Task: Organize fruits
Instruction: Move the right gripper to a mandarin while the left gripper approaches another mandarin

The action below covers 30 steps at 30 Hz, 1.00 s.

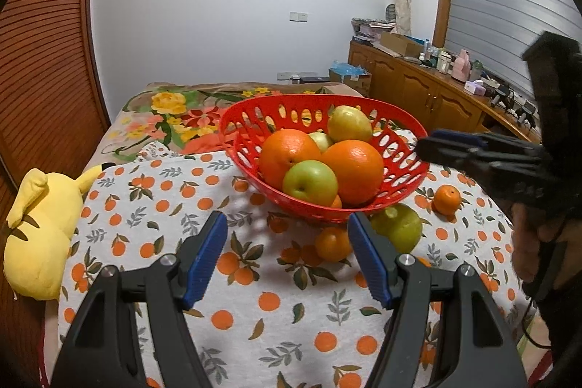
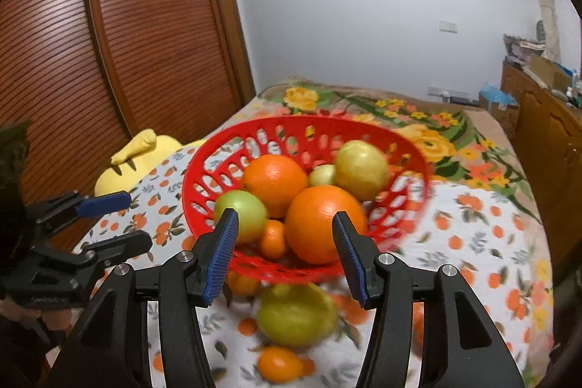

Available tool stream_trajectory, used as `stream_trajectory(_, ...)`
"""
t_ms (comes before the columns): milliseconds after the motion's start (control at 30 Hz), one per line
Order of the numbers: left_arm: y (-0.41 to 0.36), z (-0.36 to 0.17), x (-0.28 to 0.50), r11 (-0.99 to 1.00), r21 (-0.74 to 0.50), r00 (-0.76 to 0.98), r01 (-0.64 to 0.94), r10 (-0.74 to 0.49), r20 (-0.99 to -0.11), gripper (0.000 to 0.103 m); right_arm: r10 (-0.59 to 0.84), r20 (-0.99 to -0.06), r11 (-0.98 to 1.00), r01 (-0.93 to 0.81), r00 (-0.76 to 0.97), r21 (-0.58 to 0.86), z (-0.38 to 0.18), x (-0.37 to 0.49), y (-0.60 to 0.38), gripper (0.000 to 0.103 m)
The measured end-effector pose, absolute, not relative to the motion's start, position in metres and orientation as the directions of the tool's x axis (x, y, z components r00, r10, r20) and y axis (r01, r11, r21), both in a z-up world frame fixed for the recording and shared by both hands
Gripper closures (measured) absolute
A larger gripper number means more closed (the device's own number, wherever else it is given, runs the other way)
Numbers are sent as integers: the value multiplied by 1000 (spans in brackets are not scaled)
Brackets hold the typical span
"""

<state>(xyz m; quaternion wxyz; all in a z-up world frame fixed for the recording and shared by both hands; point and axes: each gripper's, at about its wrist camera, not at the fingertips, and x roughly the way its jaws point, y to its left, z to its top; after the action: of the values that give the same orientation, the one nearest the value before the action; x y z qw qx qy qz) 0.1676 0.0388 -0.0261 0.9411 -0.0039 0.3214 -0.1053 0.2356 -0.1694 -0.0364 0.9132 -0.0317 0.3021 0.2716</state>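
With both our left jaws [image 1: 287, 255] and right jaws [image 2: 285, 253] half open and empty, we should lower the right ones squarely over the green fruit [image 2: 296, 313] below them, clear of the basket [image 2: 309, 273] rim.

1. A basket [image 1: 407, 166] stood on the tablecloth [image 1: 203, 206] at the centre of the left wrist frame.
2. Two oranges [image 1: 289, 157], an apple [image 1: 309, 182] and a pear [image 1: 349, 124] lay in it.
3. A second pear [image 1: 400, 230] and a mandarin [image 1: 333, 244] lay just below it.
4. Another mandarin [image 1: 446, 199] lay to its right.
5. A plush toy [image 1: 40, 235] lay at the left edge.
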Motion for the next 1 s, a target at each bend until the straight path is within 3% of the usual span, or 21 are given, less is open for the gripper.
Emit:
stream_trajectory(200, 27, -30, 166, 973, -80, 763, 215, -219, -609, 34, 423, -569, 884, -459, 705, 88, -40, 223, -214, 46)
stream_trajectory(467, 16, -44, 171, 970, -83, 739, 228, -228, -634, 34, 329, -649, 926, -369, 686, 79, -86, 236, -255, 46)
stream_trajectory(1000, 7, -63, 179, 969, -79, 703, 234, -225, -674, 34, 261, -733, 951, -298, 628, 83, -122, 265, -268, 46)
